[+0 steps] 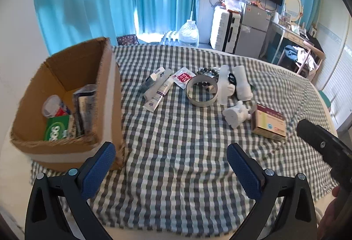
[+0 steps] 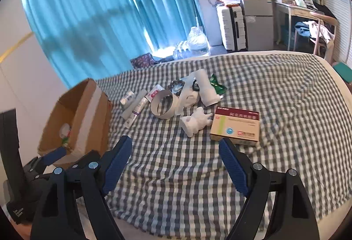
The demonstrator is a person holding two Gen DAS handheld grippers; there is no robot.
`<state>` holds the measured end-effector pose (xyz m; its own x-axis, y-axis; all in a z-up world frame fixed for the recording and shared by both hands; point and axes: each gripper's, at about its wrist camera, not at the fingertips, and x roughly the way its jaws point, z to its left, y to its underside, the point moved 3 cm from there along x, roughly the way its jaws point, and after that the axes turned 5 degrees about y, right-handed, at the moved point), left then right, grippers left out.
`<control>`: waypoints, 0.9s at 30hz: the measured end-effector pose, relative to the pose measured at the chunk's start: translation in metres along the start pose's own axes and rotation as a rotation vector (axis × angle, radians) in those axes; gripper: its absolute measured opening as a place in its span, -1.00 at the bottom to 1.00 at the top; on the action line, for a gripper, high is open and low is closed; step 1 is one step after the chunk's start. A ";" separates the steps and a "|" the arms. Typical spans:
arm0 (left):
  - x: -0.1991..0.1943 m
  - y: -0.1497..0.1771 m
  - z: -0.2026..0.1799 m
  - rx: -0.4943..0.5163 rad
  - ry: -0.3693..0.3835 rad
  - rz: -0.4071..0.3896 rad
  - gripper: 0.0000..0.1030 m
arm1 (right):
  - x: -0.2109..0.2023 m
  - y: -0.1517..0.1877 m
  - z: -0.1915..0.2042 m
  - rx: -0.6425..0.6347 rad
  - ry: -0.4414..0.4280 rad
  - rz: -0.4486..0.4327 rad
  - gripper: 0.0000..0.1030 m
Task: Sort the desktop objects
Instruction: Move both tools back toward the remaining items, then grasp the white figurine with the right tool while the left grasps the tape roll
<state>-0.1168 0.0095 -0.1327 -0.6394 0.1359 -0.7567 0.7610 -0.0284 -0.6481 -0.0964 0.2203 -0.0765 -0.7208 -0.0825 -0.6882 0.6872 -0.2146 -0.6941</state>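
Nearest the lens, the left gripper (image 1: 171,165) stands with its blue pads spread wide and nothing between them, hanging over bare checked tablecloth (image 1: 176,134) just beside the near corner of the cardboard box (image 1: 105,108). The right gripper (image 2: 176,160) is likewise released and empty, its jaws apart above the cloth, with its right pad close to the near edge of the medicine box (image 2: 236,125); whether they touch cannot be told. Inside the cardboard box, seen from the left wrist, lie a green packet (image 1: 56,130), a clear plastic cup (image 1: 51,104) and a silvery pouch (image 1: 84,103) leaning against the wall. The unsorted things lie in a loose cluster in the middle of the cloth: a white tube (image 1: 158,94) with a second tube (image 1: 154,78) beside it, a red and white sachet (image 1: 184,77), a metal ring (image 1: 202,91) standing on its edge, a string of dark beads (image 1: 208,71) behind it, a rolled white cloth (image 1: 242,83), and a small white figurine (image 1: 236,114) lying on its side just beside the medicine box. A green wrapper (image 2: 216,83) peeks out behind the roll in the right wrist view.
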 end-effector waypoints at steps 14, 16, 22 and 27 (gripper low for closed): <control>0.121 -0.005 0.007 0.021 0.010 0.117 1.00 | 0.175 -0.025 0.005 -0.063 0.019 0.116 0.58; 0.131 -0.009 0.007 0.019 0.019 0.115 1.00 | 0.196 -0.026 0.001 -0.063 0.049 0.132 0.59; 0.169 -0.019 -0.001 0.049 -0.028 0.120 1.00 | 0.219 -0.013 -0.026 -0.059 0.129 0.190 0.60; 0.180 -0.015 -0.014 0.104 -0.015 0.120 1.00 | 0.218 -0.011 -0.034 -0.119 0.123 0.190 0.60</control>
<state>-0.2418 0.0478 -0.2574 -0.5471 0.1102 -0.8298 0.8169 -0.1459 -0.5580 -0.2578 0.2373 -0.2261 -0.5662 0.0100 -0.8242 0.8204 -0.0897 -0.5647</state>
